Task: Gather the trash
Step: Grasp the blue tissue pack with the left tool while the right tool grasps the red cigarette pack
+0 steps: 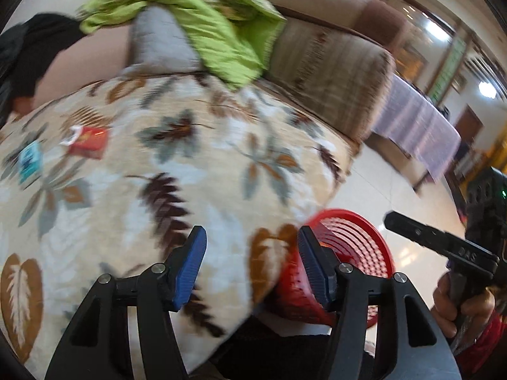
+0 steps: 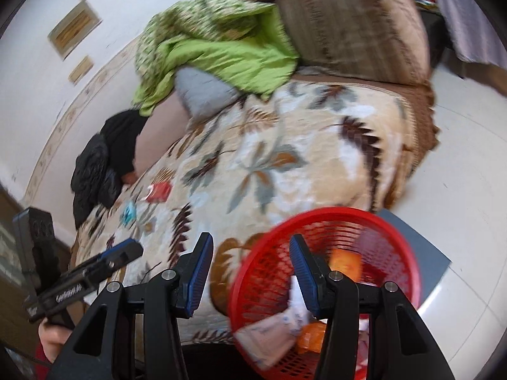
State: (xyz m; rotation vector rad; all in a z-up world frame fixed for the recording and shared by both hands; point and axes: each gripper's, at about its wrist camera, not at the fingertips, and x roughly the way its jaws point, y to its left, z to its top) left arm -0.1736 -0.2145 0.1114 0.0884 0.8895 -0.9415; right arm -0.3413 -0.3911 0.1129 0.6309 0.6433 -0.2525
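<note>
From my left tool's camera, reading left to right, I see a blue wrapper near the far left edge of the leaf-patterned blanket, and just beside it a red packet with a torn white end; both lie flat on the sofa seat, well apart from my tools. The middle of the blanket is bare, giving me open room between the wrappers and the front edge. My left tool's jaws stand apart with nothing between them. Right of them the red basket sits on the floor, tucked against the blanket's hanging front edge. Further right my right tool hangs over pale floor tiles, which stay clear up to the sofa arm. From the right camera, my right tool also stands parted and empty, over the basket's near rim. Inside the basket lie an orange packet and pale crumpled wrappers. A green quilt heaps at the sofa back.
</note>
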